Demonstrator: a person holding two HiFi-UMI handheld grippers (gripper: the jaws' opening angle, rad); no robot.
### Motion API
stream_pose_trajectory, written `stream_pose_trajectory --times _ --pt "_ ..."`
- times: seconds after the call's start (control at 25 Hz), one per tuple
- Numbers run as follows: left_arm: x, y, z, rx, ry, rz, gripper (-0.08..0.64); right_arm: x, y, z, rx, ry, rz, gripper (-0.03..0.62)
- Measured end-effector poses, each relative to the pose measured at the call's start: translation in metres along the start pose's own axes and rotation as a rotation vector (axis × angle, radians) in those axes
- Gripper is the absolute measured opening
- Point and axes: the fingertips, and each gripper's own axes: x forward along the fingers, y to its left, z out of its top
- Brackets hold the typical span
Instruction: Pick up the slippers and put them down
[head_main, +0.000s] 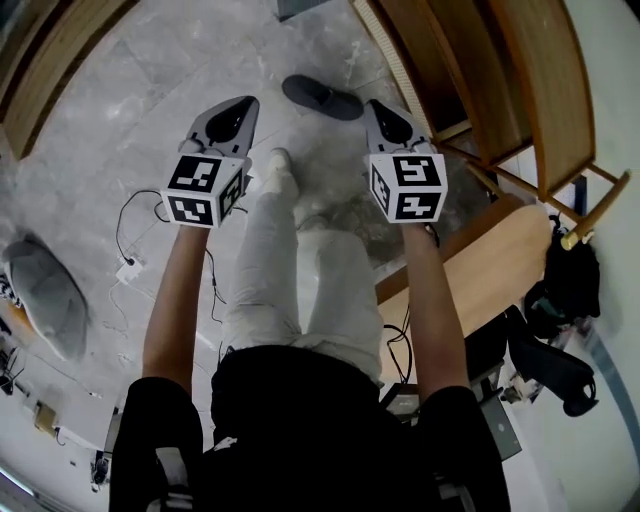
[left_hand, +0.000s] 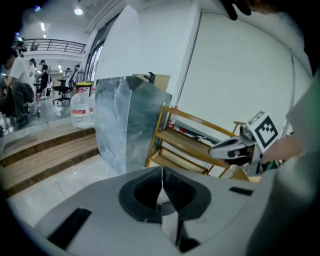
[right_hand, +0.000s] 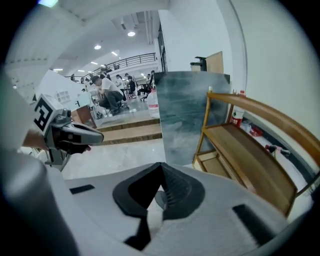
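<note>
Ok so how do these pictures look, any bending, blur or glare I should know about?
Head view: strong fisheye, the wooden shelf bows; the dark slipper is sharp and evenly lit. Left gripper view: black rounded corners, one bright ceiling light, the far hall hazy. Right gripper view: the same black corners, with mild glare from the ceiling lights.

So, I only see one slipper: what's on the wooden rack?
A bottle and small items sit on the wooden rack; nothing else shows. Lower shelves are partly covered.
</note>
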Motion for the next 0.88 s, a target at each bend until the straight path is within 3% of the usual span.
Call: stream_pose_trajectory --times 0.4,0.6,0.88 --pt "-0.102 -0.047 0.137 0.055 -0.129 -0.005 0.006 -0.134 0.025 0.136 -0.028 -0.137 -0.014 0.000" --pt "-0.140 -0.082 0.173 0.024 -0.130 -0.032 0.006 -0.183 0.036 0.177 -0.012 -0.216 -0.023 0.000" --pt "-0.192 -0.118 0.220 0.123 -0.233 -0.040 0.006 -0.252 0.056 0.221 -0.071 -0.313 -0.057 0.000"
